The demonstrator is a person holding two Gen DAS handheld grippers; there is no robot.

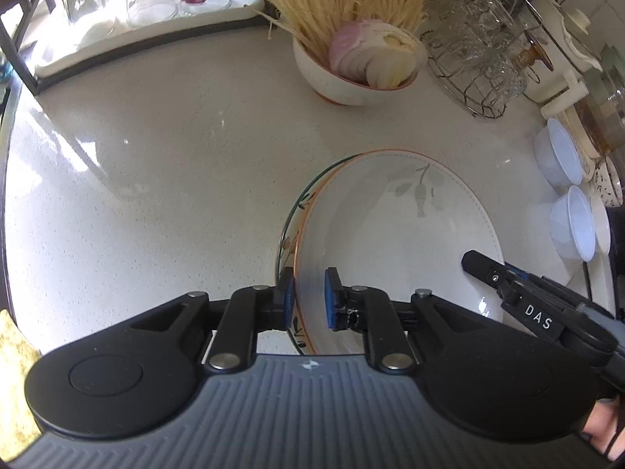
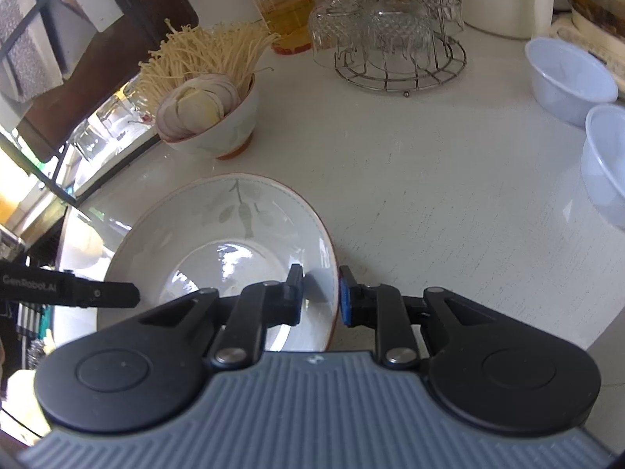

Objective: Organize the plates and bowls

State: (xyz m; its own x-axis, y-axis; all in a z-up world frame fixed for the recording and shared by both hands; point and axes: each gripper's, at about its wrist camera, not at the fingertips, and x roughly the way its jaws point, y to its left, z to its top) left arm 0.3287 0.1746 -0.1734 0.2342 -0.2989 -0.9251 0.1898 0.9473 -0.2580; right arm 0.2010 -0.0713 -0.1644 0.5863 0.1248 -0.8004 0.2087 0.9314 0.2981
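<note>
A white deep plate with an orange rim and a grey leaf print (image 1: 394,234) rests on a green-rimmed plate (image 1: 291,234) on the pale counter. My left gripper (image 1: 308,299) straddles the orange-rimmed plate's left rim, jaws narrowly apart around it. My right gripper (image 2: 320,295) straddles the same plate (image 2: 218,246) at its right rim, one pad inside and one outside. The right gripper's finger also shows in the left wrist view (image 1: 484,267), and the left gripper's finger in the right wrist view (image 2: 97,293).
A bowl of sliced onion and enoki mushrooms (image 1: 351,74) stands behind the plates. A wire rack of glass cups (image 2: 398,39) and white plastic bowls (image 2: 566,78) stand to the right. A tray of upturned glasses (image 1: 148,0) lies at the far left.
</note>
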